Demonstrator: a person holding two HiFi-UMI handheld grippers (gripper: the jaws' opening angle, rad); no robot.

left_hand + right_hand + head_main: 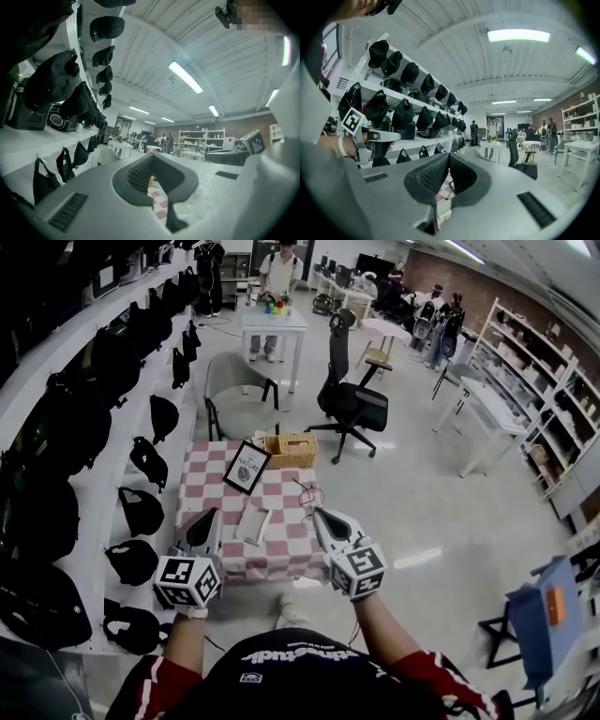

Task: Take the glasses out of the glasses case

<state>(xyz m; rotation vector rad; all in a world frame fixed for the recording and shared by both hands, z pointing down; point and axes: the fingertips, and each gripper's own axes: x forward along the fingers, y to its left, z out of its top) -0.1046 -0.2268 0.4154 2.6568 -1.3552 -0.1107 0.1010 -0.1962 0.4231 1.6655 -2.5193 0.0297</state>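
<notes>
A pale, flat glasses case (253, 524) lies on the red-and-white checked table (216, 488), between my two grippers. Thin wire-framed glasses (307, 495) rest on the cloth to the right of the case, outside it. My left gripper (208, 519) hovers over the table's front left, jaws shut and empty, a little left of the case. My right gripper (323, 517) is at the front right, just in front of the glasses, shut on nothing. In the left gripper view the gripper (151, 158) has its jaws together. In the right gripper view the gripper (449, 158) is closed too, with the glasses (446, 188) showing past it.
A framed sign (247, 466) and a wicker basket (291, 450) stand at the table's far side. Shelves of black helmets and bags (84, 418) run along the left. A grey chair (239, 395) and a black office chair (349, 395) stand beyond the table.
</notes>
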